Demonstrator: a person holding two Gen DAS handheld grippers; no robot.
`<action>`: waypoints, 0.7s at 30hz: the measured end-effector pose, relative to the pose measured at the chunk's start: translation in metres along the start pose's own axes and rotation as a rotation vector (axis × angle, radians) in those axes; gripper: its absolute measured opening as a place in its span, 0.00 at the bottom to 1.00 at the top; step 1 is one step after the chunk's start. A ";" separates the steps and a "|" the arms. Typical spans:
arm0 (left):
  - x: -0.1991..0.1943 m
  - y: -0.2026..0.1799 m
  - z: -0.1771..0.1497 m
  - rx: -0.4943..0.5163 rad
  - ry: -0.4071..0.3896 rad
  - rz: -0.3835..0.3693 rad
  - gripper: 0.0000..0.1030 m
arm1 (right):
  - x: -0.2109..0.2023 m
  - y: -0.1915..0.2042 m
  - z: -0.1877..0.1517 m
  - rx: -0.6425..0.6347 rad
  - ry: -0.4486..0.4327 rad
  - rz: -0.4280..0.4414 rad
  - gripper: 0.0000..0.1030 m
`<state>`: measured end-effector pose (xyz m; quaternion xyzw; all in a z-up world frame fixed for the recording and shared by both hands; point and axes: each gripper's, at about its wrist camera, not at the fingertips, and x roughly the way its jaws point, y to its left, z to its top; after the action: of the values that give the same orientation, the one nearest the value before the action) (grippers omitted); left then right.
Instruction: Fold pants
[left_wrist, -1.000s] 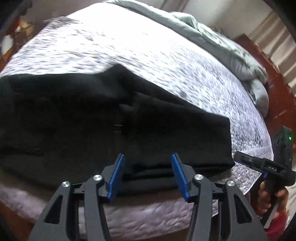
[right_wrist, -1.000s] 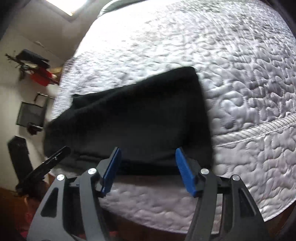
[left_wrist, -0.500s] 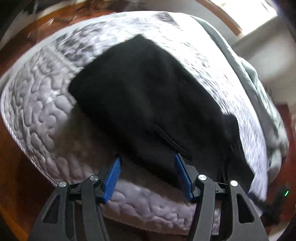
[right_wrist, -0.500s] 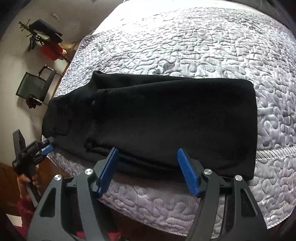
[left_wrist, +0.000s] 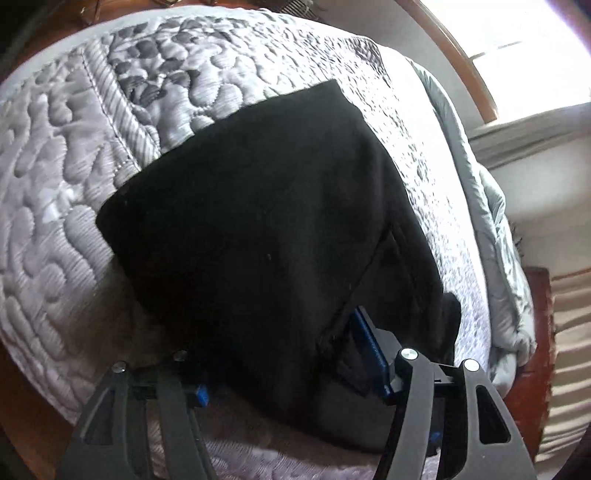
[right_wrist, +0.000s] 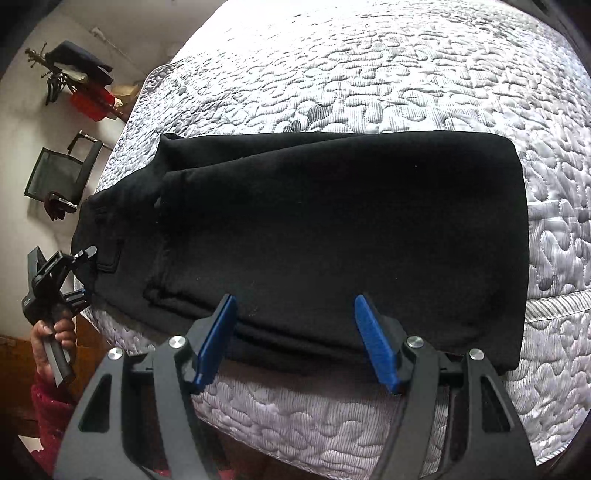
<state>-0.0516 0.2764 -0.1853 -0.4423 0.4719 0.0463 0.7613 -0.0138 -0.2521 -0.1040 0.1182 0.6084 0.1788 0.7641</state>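
The folded black fabric pants (right_wrist: 332, 236) lay near the front edge of the bed's grey quilted cover (right_wrist: 369, 74), their seams lost in the dark cloth. The left gripper (left_wrist: 291, 373) had its fingers spread around the waist end, one blue pad mostly hidden. The right gripper (right_wrist: 295, 339) hung spread over the near fold.

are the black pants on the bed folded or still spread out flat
Folded. The black pants lie as a compact layered rectangle on the quilted bed, stacked edges showing along the near side.
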 end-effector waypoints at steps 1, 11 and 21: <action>-0.001 0.003 0.000 -0.025 -0.010 -0.010 0.60 | 0.000 0.000 0.000 0.002 -0.001 0.005 0.64; -0.041 -0.024 -0.013 0.056 -0.181 -0.043 0.25 | -0.020 -0.011 -0.007 0.014 -0.029 0.006 0.66; -0.051 -0.122 -0.046 0.438 -0.308 0.031 0.24 | -0.052 -0.032 -0.014 0.069 -0.096 0.022 0.67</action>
<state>-0.0512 0.1872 -0.0774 -0.2477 0.3561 0.0216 0.9008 -0.0331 -0.3030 -0.0740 0.1595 0.5754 0.1600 0.7860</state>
